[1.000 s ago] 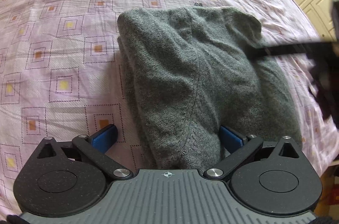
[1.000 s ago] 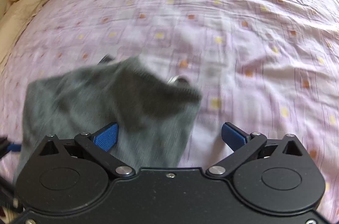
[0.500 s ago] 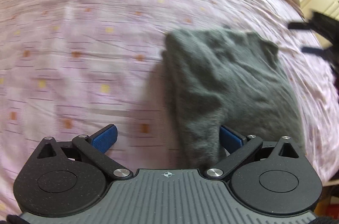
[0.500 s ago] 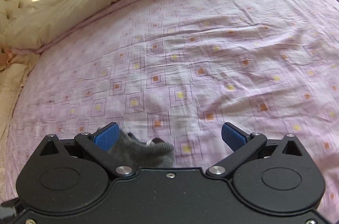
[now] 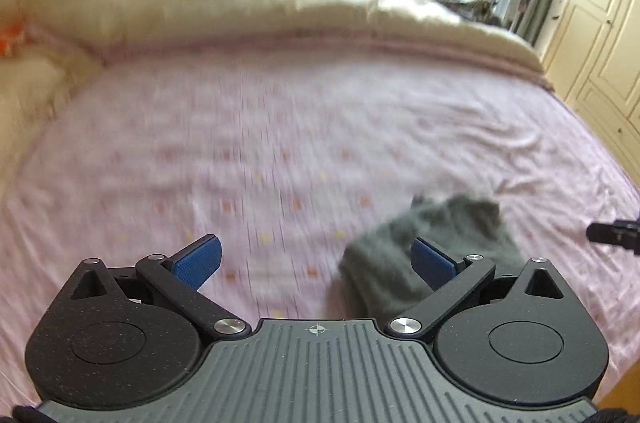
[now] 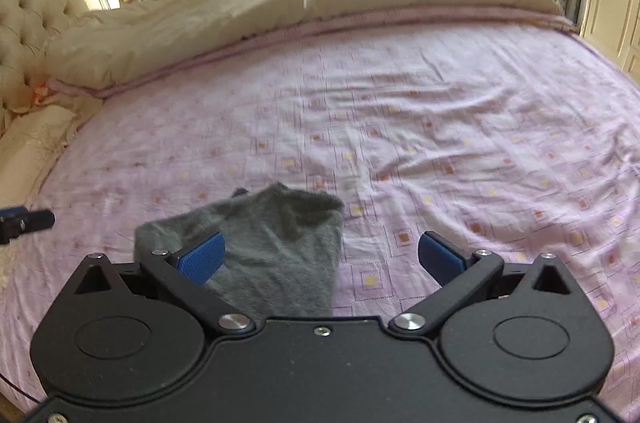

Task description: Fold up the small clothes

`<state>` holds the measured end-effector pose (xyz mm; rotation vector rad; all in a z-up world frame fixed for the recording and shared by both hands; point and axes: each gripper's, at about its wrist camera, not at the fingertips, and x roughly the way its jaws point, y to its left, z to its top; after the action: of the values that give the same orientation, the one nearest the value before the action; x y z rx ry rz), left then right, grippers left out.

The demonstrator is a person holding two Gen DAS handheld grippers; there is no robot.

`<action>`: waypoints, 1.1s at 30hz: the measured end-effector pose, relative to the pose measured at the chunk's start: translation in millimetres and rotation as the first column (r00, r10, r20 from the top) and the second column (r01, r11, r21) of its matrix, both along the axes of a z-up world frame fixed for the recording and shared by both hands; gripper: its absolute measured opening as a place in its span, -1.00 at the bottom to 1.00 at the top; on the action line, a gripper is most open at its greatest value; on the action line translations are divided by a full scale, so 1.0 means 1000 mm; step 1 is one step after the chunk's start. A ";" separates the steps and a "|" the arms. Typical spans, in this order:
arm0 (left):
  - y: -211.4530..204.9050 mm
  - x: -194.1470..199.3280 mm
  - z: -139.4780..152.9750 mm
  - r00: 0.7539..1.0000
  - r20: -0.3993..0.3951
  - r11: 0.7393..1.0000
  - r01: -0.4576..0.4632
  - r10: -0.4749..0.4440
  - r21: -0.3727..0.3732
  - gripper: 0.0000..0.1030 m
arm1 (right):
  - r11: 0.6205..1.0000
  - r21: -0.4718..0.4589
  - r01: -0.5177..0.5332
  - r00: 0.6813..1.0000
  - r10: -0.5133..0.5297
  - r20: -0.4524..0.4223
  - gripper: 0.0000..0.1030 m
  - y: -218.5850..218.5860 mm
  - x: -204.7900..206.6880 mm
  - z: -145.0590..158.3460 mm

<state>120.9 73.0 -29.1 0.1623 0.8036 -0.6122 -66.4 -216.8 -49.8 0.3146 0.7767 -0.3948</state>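
Nearest, the left gripper point(image 5: 316, 257) and the right gripper point(image 6: 322, 257) each had their blue fingers spread wide, grasping nothing. Just beyond them the folded grey garment point(image 6: 276, 247) lay flat on the pink patterned sheet point(image 6: 460, 143), apart from both. Farther off ran a cream duvet point(image 6: 260, 7), then a tufted headboard point(image 6: 24, 23). No readable writing showed anywhere.
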 end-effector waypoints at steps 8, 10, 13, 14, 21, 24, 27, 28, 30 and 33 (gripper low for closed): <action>-0.004 -0.019 0.070 0.995 0.053 0.990 0.087 -0.081 -0.114 0.99 | 0.998 0.008 -0.057 0.987 0.055 0.148 0.99 0.016 -0.013 0.047; -0.002 -0.030 0.095 0.990 0.115 0.984 0.093 -0.076 -0.155 0.99 | 0.995 -0.042 -0.085 0.978 0.092 0.190 0.99 0.022 -0.018 0.066; -0.004 -0.040 0.131 0.980 0.197 0.977 0.082 -0.042 -0.197 0.99 | 0.990 -0.105 -0.093 0.958 0.118 0.261 0.99 0.029 -0.025 0.093; -0.005 -0.045 0.140 0.975 0.220 0.976 0.064 -0.017 -0.208 0.99 | 0.989 -0.132 -0.073 0.955 0.107 0.276 0.99 0.032 -0.027 0.100; -0.020 -0.055 0.133 0.965 0.132 0.964 -0.205 0.228 -0.170 0.99 | 0.987 -0.157 -0.044 0.996 0.055 0.065 0.99 0.029 -0.015 0.087; -0.025 -0.047 0.100 0.974 -0.036 0.972 -0.224 0.222 -0.070 0.98 | 0.995 -0.057 -0.085 0.996 0.085 0.001 0.99 0.021 -0.016 0.067; -0.027 -0.045 0.062 0.957 -0.163 0.970 -0.241 0.240 0.014 0.97 | 0.995 -0.004 -0.101 0.993 0.101 -0.056 0.99 0.017 -0.022 0.049; -0.029 -0.046 0.052 0.953 -0.181 0.970 -0.238 0.243 0.045 0.97 | 0.995 0.015 -0.100 0.992 0.101 -0.075 0.99 0.016 -0.027 0.044; -0.031 -0.050 0.033 0.946 -0.213 0.968 -0.225 0.244 0.113 0.96 | 0.994 0.048 -0.095 0.988 0.101 -0.121 0.99 0.015 -0.033 0.033; -0.034 -0.056 0.011 0.930 -0.267 0.963 -0.213 0.252 0.168 0.96 | 0.994 0.076 -0.084 0.981 0.096 -0.170 0.99 0.012 -0.039 0.017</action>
<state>65.2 38.7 -17.6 0.1014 1.1299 -0.3579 -105.1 -205.0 -33.1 0.3111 0.9735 -0.3131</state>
